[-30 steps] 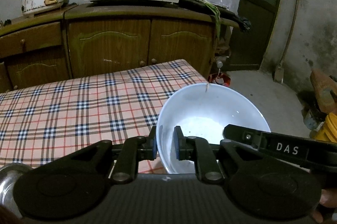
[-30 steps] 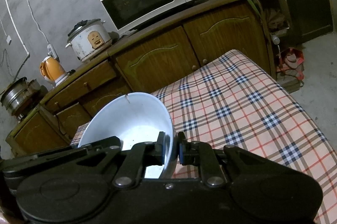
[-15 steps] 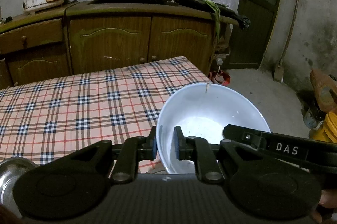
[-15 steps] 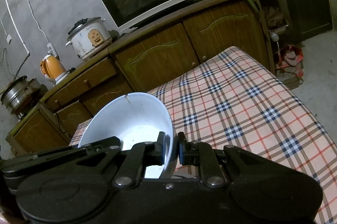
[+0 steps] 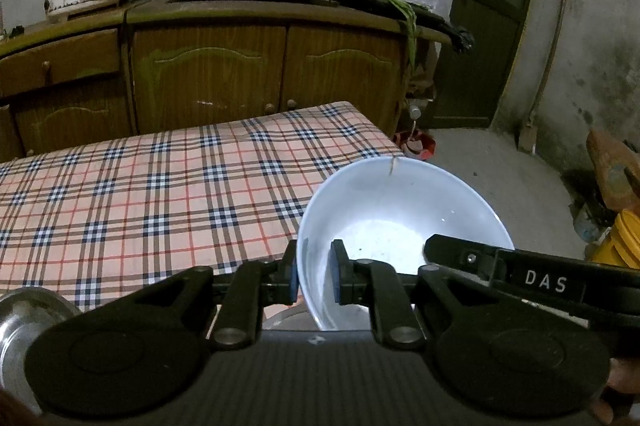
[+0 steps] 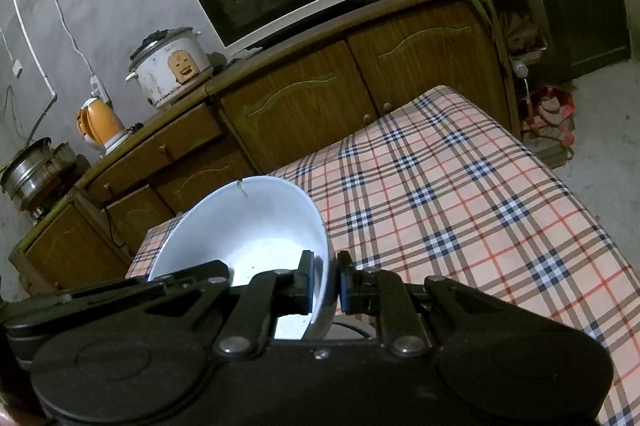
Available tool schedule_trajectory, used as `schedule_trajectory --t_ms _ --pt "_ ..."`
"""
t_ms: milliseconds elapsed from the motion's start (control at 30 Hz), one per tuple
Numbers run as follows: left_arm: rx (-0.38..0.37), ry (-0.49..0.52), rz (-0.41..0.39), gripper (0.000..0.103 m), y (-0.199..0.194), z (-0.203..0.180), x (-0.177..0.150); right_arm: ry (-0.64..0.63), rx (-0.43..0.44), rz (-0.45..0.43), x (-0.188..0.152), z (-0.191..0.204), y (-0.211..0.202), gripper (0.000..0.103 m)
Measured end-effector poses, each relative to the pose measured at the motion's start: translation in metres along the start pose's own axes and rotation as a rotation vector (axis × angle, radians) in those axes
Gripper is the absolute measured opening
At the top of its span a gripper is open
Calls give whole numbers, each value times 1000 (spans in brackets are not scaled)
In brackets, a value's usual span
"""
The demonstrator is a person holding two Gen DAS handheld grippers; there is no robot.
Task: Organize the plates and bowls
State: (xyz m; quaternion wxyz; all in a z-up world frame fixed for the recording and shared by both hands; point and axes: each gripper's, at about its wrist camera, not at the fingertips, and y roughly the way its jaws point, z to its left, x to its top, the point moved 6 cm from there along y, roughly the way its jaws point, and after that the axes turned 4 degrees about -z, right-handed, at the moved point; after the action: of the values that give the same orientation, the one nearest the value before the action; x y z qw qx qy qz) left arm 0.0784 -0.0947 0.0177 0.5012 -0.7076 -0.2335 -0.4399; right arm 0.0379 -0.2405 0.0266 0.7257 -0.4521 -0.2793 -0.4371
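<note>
Left wrist: both jaws grasping white bowl (image 5: pixel 400 210); steel bowl (image 5: pixel 24 314) beside.

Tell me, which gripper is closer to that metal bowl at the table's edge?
Left. The metal bowl sits just beside the left gripper; the right gripper clamps the white bowl's opposite rim.

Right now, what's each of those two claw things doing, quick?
Left gripper: closed, fingers clamped on the white bowl at its rim.
Right gripper: closed on the opposite rim of the same bowl.
</note>
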Motion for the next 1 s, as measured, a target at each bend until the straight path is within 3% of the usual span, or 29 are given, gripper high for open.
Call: schedule_trajectory --t_ms 1000 --pt "-15 -1 23 15 -8 0 -22 6 -8 23 -24 0 -13 17"
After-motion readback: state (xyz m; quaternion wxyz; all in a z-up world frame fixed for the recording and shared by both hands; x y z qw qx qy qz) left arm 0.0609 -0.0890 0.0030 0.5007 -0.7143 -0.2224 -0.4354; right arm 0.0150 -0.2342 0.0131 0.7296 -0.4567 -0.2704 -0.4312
